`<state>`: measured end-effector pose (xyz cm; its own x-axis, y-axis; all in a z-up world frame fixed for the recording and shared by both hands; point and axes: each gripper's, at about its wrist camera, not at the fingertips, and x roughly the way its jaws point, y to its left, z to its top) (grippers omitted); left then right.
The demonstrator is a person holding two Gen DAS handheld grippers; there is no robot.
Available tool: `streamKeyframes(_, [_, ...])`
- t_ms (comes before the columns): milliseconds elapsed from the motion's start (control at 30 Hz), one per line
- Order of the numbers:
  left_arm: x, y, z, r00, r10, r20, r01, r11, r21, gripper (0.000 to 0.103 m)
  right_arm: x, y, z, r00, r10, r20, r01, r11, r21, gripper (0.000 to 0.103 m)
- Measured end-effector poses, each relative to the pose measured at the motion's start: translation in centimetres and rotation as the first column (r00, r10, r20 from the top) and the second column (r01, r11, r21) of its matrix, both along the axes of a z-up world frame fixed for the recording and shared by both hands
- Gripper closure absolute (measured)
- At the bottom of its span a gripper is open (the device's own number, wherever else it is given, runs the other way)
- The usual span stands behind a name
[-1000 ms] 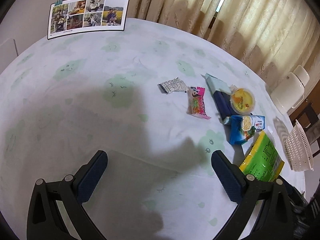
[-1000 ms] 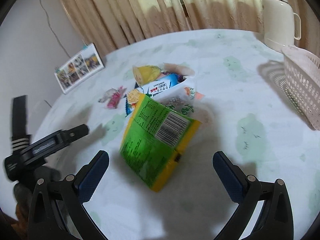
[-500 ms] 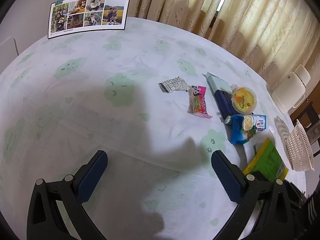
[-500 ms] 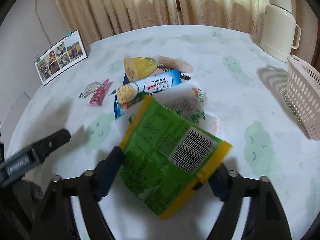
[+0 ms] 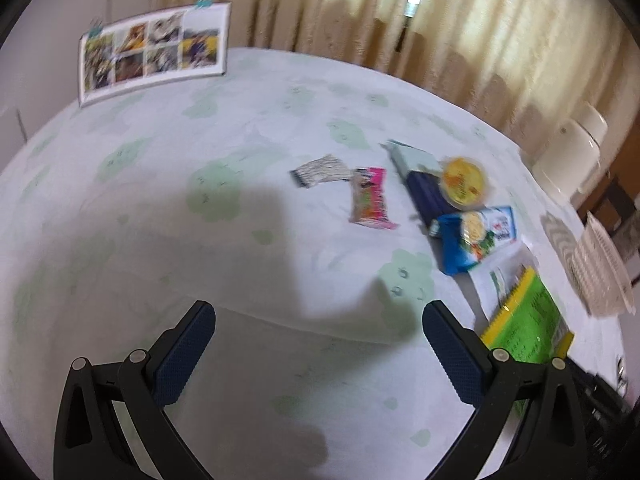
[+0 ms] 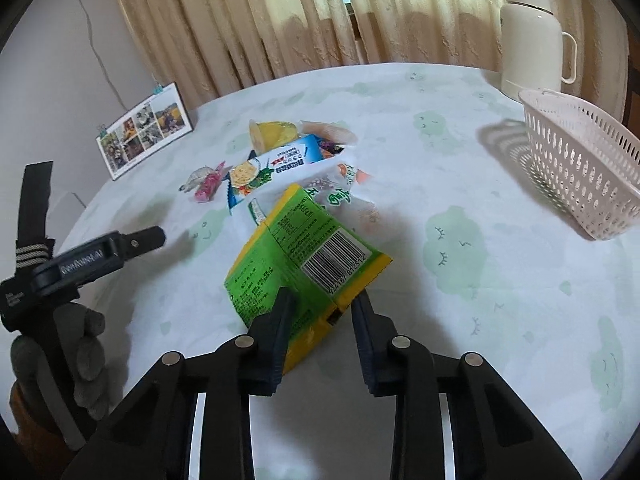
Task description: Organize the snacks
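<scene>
The right gripper (image 6: 323, 302) sits nearest in its own view, its jaws closing with the near corner of the green-and-yellow snack packet (image 6: 300, 264) between them, both pads at the packet's edges; the packet shows its barcode face and lies tilted on the table (image 6: 460, 320), its far end over a white packet with green print (image 6: 340, 196); to the left a gloved hand (image 6: 86, 356) grips the left gripper (image 5: 318, 332), whose black finger reaches out over the tablecloth; in its own blurred view that gripper's jaws are spread wide over bare cloth, with nothing between them

Past the green packet lies a loose group of snacks; the blue cracker packet (image 6: 276, 168) lies just beyond the white one; to its left are a pink wrapped candy (image 6: 210, 186) and a small silver wrapper (image 6: 196, 178), the two touching or nearly so; behind the blue packet sit a yellow jelly cup (image 6: 272, 134) and a dark blue packet (image 5: 426, 196), the cup resting against it in the left wrist view

Off to the right, well apart from the snacks, a white plastic basket (image 6: 580, 164) stands near the table's edge; behind it is a cream thermos jug (image 6: 532, 36); at the far left edge a photo calendar (image 6: 144, 130) stands upright, held by clips; beige curtains (image 6: 320, 12) hang behind the table
</scene>
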<state>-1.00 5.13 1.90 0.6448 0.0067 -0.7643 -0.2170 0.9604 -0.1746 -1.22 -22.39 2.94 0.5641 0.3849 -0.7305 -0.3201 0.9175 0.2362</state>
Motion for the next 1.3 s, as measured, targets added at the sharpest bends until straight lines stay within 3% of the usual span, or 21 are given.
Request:
streamKeyframes(133, [-0.1,-1.5,0.3,0.999,-0.049,0.016,0.048,0.996,0.074,0.000,1.1,0.2,-0.5,0.997,0.013,-0.069,-0.009,0.998,0.070,0.068])
streamKeyframes(300, [0.0,-0.8,0.1,0.999,-0.038,0.012,0.037,0.999,0.037,0.000,2.1,2.4,-0.7,0.994,0.061,-0.089,-0.053,0.995,0.090,0.029])
streamKeyframes(333, [0.1,-0.5,0.0,0.999,-0.031,0.010,0.031,0.999,0.024,0.000,2.2,3.1,-0.6,0.995,0.061,-0.084,-0.055,0.996,0.070,0.029])
streamKeyframes(367, [0.0,-0.5,0.0,1.000,-0.027,0.009,0.027,0.999,0.018,0.000,2.2,3.6,-0.6,0.996,0.052,-0.075,-0.048,0.998,0.045,0.030])
streamKeyframes(433, [0.0,-0.3,-0.2,1.000,-0.019,0.006,0.019,1.000,0.005,0.000,2.2,4.3,-0.6,0.998,0.033,-0.051,-0.034,0.999,-0.012,0.051])
streamKeyframes(500, [0.0,-0.3,-0.2,1.000,-0.019,0.008,0.019,1.000,0.001,0.000,1.9,3.8,-0.5,0.999,0.031,-0.039,-0.030,0.999,0.018,0.066])
streamKeyframes(767, [0.0,-1.2,-0.1,0.999,-0.052,0.005,0.052,0.998,0.035,0.000,0.0,-0.8,2.1,0.999,-0.016,0.045,0.010,0.989,0.146,0.085])
streamKeyframes(867, [-0.1,-2.1,0.1,0.996,-0.088,0.008,0.088,0.995,0.051,0.000,-0.7,-2.0,3.4,0.996,-0.030,0.079,0.016,0.986,0.165,0.086])
streamKeyframes(1067, [0.4,-4.8,0.3,0.983,-0.182,-0.019,0.182,0.983,-0.006,0.000,-0.8,-4.5,4.5,0.992,-0.082,0.099,0.060,0.976,0.207,0.088])
streamKeyframes(1167, [0.7,-6.1,0.6,0.978,-0.209,-0.018,0.209,0.978,0.003,0.000,-0.8,-5.5,5.0,0.991,-0.084,0.104,0.058,0.971,0.233,0.088])
streamKeyframes(1267, [1.0,-7.0,0.7,0.974,-0.228,-0.018,0.228,0.974,0.008,0.000,-0.4,-5.7,4.5,0.993,-0.076,0.089,0.055,0.975,0.213,0.086])
streamKeyframes(1300, [1.0,-7.2,0.6,0.973,-0.231,-0.020,0.231,0.973,0.011,0.000,-0.2,-5.8,3.9,0.994,-0.086,0.071,0.070,0.975,0.211,0.080])
